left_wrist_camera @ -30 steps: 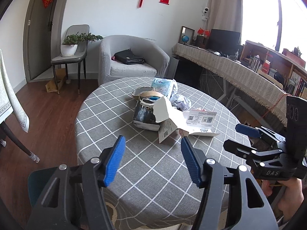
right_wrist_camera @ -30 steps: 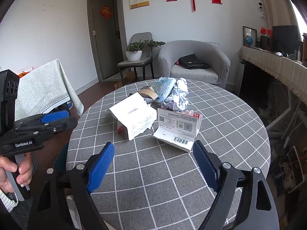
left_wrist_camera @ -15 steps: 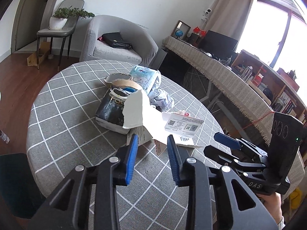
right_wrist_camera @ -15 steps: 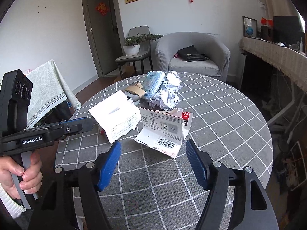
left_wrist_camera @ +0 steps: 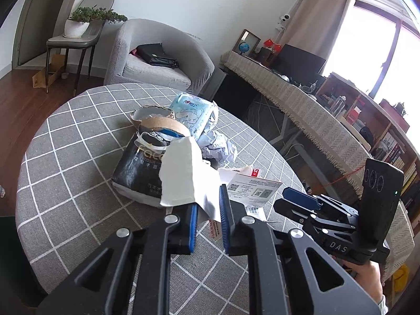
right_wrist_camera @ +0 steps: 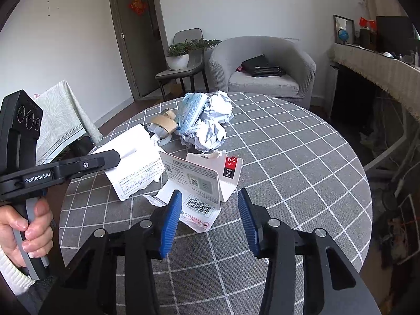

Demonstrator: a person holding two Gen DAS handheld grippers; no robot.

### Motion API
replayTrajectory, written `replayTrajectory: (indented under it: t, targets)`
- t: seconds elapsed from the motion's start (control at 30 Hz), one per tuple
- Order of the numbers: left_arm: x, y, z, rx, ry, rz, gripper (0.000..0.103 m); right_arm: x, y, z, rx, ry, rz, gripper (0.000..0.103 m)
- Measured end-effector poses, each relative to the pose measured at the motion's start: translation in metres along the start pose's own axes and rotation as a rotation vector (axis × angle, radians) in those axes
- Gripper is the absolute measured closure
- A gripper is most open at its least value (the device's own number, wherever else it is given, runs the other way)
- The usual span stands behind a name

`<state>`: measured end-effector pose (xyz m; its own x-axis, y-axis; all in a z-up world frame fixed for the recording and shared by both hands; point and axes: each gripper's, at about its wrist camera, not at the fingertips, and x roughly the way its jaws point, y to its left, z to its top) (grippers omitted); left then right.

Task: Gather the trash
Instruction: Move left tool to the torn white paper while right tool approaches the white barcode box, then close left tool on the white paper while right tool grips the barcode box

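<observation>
Trash lies on a round table with a grey checked cloth: a black tissue pack, a torn white paper sheet, crumpled paper, a blue-white wipes pack, tape rolls and an opened white card package with barcode. My left gripper has its jaws narrowed around the lower edge of the torn sheet, a small gap still showing. My right gripper is open, its fingers either side of the card package's near end.
A grey armchair with a black bag stands behind the table. A chair with a potted plant is by the door. A long cloth-covered desk runs along the right. A cloth-draped table is at the left.
Both grippers moved forward toward the trash. My left jaws narrowed from wide open to nearly closed at the torn sheet. My right jaws narrowed somewhat around the card package.
</observation>
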<state>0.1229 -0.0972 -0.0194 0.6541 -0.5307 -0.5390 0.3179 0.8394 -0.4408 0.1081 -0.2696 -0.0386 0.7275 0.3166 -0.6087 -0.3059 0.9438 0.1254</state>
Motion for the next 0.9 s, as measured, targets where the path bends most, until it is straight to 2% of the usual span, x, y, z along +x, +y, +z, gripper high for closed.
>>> replayTrajectory:
  t: [0.2, 0.57, 0.7, 0.87, 0.9]
  targets:
    - [0.006, 0.004, 0.003, 0.026, 0.009, -0.001, 0.094, 0.013, 0.001, 0.009, -0.043, 0.024, 0.028, 0.069]
    - [0.015, 0.008, 0.009, 0.047, 0.033, -0.030, 0.097, 0.024, 0.015, 0.016, -0.138, 0.039, 0.102, 0.069]
    - [0.012, 0.008, 0.007, 0.048, 0.034, -0.030, 0.097, 0.015, 0.018, 0.011, -0.157, 0.045, 0.127, 0.082]
    - [0.005, 0.006, 0.005, 0.057, 0.031, -0.044, 0.098, 0.010, 0.029, 0.009, -0.196, 0.056, 0.135, 0.089]
    - [0.003, 0.005, 0.005, 0.059, 0.032, -0.046, 0.098, 0.010, 0.032, 0.009, -0.198, 0.058, 0.142, 0.093]
